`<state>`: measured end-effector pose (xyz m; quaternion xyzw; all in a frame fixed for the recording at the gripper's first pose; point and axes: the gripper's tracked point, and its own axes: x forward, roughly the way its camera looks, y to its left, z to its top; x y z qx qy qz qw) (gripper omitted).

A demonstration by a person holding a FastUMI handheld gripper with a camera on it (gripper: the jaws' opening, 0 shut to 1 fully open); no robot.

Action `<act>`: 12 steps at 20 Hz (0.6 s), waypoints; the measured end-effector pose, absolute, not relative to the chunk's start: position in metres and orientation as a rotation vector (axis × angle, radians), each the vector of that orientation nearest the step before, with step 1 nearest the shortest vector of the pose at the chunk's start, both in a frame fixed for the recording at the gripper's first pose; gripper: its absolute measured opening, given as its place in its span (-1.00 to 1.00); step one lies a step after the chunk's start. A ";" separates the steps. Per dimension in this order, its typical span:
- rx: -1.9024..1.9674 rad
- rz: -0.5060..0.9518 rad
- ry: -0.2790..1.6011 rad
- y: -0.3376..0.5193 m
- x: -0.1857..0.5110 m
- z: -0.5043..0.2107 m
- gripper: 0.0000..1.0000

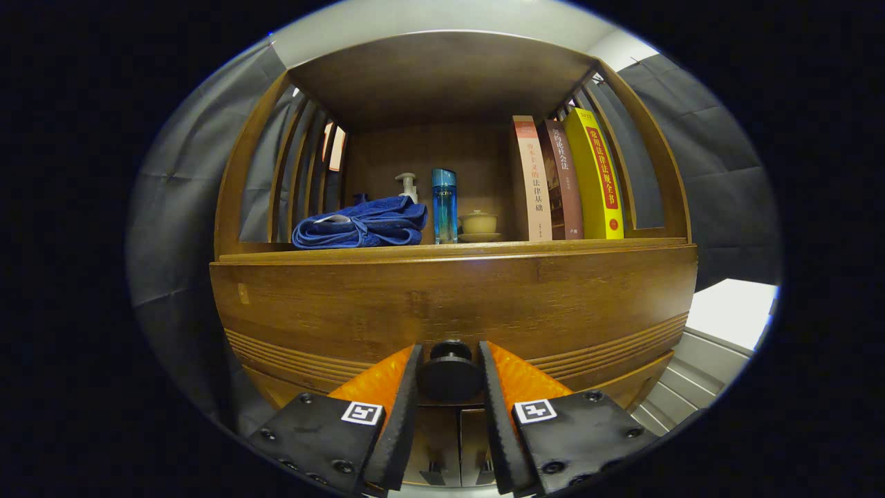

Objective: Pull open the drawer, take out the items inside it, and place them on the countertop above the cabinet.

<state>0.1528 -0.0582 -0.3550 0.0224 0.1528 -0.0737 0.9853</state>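
Note:
A wooden drawer front [449,304] fills the space just ahead of me, with grooved lines along its lower part. Its round dark knob [451,373] sits between my two fingers, and my gripper [449,366] is shut on it, both fingers pressing its sides. The drawer's inside is hidden from here. Above the drawer front runs the wooden countertop [453,250] of the cabinet.
On the countertop lie a folded blue towel [361,223], a pump bottle [408,187], a tall blue bottle [444,206], a small lidded cup on a saucer [479,225] and three upright books [567,181]. Wooden slats wall both sides, with a shelf board overhead.

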 end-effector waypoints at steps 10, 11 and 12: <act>0.028 -0.147 0.283 -0.059 0.150 -0.339 -0.31; 0.039 -0.154 0.284 -0.058 0.144 -0.336 -0.31; 0.045 -0.160 0.289 -0.057 0.136 -0.334 -0.31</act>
